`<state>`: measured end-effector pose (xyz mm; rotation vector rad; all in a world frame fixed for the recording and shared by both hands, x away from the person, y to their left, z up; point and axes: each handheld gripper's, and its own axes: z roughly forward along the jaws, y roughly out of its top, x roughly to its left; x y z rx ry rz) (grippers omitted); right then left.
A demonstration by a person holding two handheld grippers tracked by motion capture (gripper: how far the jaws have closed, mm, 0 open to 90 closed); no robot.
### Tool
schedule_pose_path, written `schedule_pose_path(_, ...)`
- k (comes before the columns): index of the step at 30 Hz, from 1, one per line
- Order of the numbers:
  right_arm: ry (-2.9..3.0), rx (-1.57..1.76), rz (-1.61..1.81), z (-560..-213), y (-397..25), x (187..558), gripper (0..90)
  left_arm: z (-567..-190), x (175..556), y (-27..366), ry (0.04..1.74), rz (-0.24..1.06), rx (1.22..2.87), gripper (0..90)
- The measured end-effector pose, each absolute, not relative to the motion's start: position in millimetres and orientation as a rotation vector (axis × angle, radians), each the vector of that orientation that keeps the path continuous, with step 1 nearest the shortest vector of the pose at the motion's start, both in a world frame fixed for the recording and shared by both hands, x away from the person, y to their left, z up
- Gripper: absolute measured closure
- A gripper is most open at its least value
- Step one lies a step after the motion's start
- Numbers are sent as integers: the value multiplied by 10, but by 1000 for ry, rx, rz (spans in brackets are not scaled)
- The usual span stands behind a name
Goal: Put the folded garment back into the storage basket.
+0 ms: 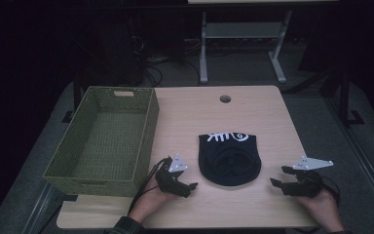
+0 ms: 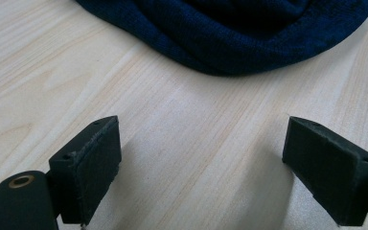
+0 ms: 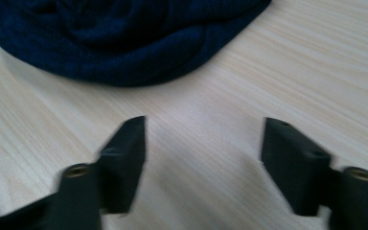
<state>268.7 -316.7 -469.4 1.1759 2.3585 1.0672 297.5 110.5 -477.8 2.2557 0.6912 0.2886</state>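
Note:
A dark navy knitted hat [image 1: 229,157] with a white pattern at its far end lies on the wooden table [image 1: 253,112], near the middle. My left gripper [image 1: 191,188] rests at the hat's near left, jaws wide apart and empty. In the left gripper view the hat's rolled brim [image 2: 230,33] lies just beyond the open gripper [image 2: 203,167]. My right gripper [image 1: 279,176] sits to the hat's near right, also open and empty. The right gripper view has the hat [image 3: 120,38] ahead and to the left of the open gripper [image 3: 203,165].
A green woven basket [image 1: 108,138] stands at the table's left edge, beside my left hand. A round cable hole [image 1: 225,99] is near the far edge. Beyond the table stands a white desk frame [image 1: 243,44] on a dark floor.

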Motion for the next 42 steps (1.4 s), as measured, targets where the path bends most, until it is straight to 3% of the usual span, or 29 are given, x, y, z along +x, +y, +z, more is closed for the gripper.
schedule_pose_path(6, 2360, 1198, 1108, -4606, -3194, 2795, 621, -4778, 2973, 1106, 691, 288, 2255, 121)
schedule_pose_path(14, 2359, 1137, 1110, -4451, -3130, 2919, 888, -4778, 2973, 1107, 691, 288, 2255, 121)
schedule_pose_path(42, 2367, 1044, 1134, -4062, -2791, 3794, 900, -4772, 2971, 1115, 687, 287, 2259, 121)
